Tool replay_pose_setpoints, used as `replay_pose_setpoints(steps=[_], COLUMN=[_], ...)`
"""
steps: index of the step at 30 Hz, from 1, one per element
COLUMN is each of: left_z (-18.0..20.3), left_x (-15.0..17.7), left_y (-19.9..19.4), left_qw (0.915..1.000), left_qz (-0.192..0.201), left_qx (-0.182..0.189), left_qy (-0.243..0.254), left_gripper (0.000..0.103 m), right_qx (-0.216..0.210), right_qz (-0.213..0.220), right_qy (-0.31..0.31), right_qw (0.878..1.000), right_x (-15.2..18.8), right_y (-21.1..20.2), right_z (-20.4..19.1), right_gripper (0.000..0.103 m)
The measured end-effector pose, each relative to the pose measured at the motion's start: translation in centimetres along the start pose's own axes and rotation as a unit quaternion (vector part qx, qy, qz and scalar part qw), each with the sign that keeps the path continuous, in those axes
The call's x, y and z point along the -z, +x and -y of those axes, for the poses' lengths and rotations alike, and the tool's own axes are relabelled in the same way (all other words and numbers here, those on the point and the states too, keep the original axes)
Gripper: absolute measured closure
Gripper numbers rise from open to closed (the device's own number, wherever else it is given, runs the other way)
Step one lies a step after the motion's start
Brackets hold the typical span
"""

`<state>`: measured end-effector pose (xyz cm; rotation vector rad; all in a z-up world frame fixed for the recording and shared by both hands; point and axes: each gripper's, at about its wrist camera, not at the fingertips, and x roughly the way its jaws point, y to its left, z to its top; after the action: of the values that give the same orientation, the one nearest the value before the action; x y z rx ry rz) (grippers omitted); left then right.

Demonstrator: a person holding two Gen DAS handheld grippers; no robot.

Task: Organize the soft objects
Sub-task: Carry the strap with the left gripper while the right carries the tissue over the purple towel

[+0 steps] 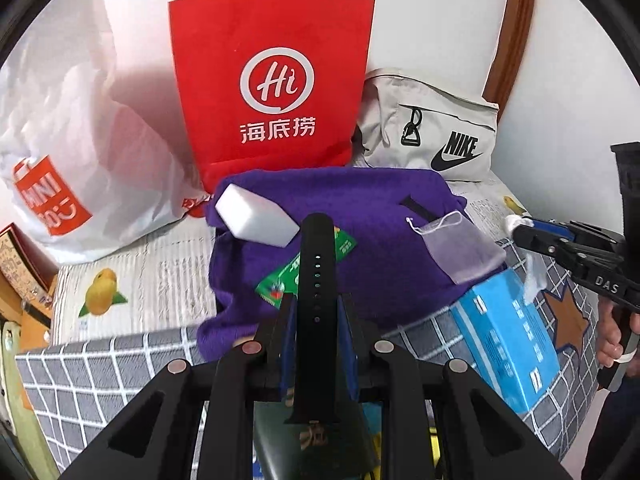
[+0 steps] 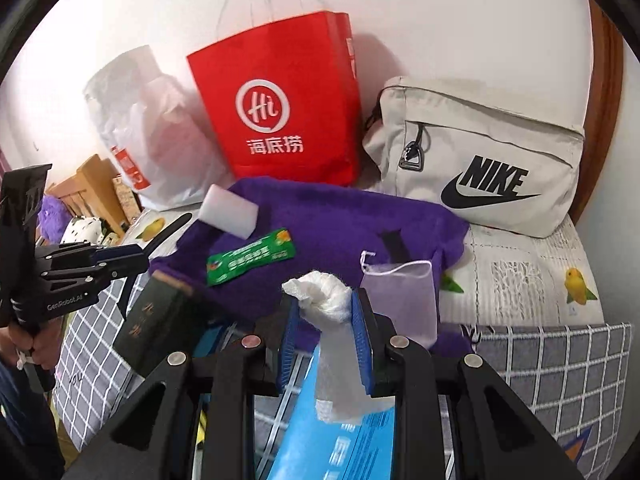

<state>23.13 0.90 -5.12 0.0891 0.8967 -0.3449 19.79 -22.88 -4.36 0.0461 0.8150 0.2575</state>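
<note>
Left gripper [image 1: 316,312]: jaws clamped on a black watch strap [image 1: 316,256], held upright between the blue pads, its tip standing past the fingertips and its lower end hanging behind them.

Right gripper [image 2: 326,320]: jaws closed on a crumpled white tissue [image 2: 324,292], the wad bulging above the pads, a loose tail trailing below between the fingers.

Beneath both: purple knitted garment [image 1: 360,208] spread on a grey checked cover [image 1: 100,364]. On the garment: white foam block [image 1: 256,216] at its upper left, green sachet [image 2: 252,256] near the middle, sheer drawstring pouch [image 1: 460,244] at the right edge. Blue box [image 1: 504,340] just beside the garment's lower right; dark green box [image 2: 156,320] at its lower left.

Against the wall behind: white plastic bag [image 1: 60,140], red paper bag [image 1: 272,80], beige Nike bag [image 2: 480,160].
</note>
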Motion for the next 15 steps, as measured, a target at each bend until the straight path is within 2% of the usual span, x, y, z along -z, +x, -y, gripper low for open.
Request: replay_pose_setpoints(steps=[11,15], left_z=[-0.6,-0.7], left_x=[-2.4,-3.1], left_y=[3.5,4.7], left_qw=[0.9999,0.9998], left_qz=[-0.014,-0.019], left_qx=[0.004,0.006], left_qy=[0.004,0.005], left_gripper=[0.083,0.083], right_qx=[-0.002,-0.004], right_qz=[-0.033,-0.059], right_qy=[0.004,0.001], right_qw=[0.999,0.998], right_x=[-2.9,-3.5], right_y=[6.3,8.7], right_z=[1.1,1.2], right_gripper=[0.076,0.076])
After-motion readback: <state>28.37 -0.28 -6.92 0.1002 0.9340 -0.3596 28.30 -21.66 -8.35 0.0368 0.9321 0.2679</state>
